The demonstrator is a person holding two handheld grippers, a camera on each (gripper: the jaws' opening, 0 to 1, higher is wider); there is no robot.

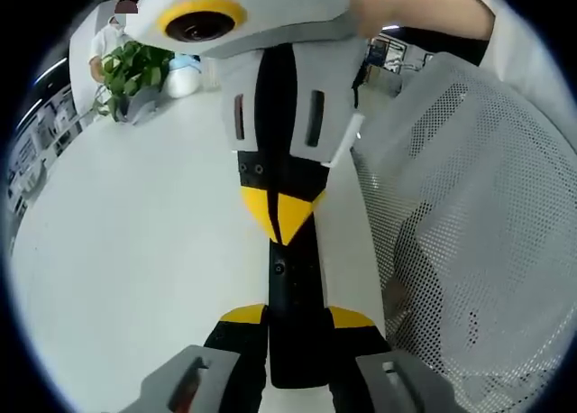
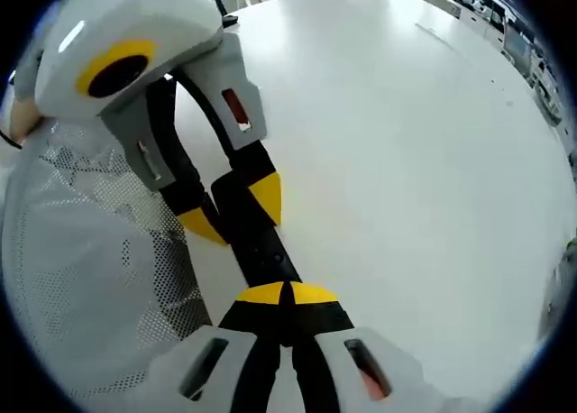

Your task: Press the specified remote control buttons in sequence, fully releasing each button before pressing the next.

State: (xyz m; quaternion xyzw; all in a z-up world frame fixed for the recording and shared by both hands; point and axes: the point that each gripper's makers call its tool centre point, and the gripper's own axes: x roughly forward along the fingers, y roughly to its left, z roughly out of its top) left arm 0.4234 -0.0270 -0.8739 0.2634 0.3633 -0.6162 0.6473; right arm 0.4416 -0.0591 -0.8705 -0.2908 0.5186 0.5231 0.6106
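Fingers of the left gripper [image 1: 297, 316] rise from the near edge of the left gripper view, their yellow tips clamped on either side of a slim black remote [image 1: 293, 341] that runs away from the camera. The right gripper [image 1: 284, 216] comes down from the far side with its yellow tips pressed together into one point, which meets the far part of the remote. Below lies a plain white desk [image 1: 135, 251]. A leafy green plant [image 1: 131, 70] stands at its far left corner, with shelving along the room's left wall behind. A white mesh surface [image 1: 469, 233] crowds the right side, and a person's arm [image 1: 424, 7] crosses the top.

Seen in the right gripper view, the right gripper [image 2: 288, 293] has its tips closed against each other, resting on the near end of the remote [image 2: 266, 251]. The left gripper [image 2: 234, 213] reaches in from the upper left, gripping the remote between its two tips. The white desk [image 2: 406, 142] spreads to the right, with room clutter past its far edge. The mesh surface [image 2: 90, 269] covers the left.
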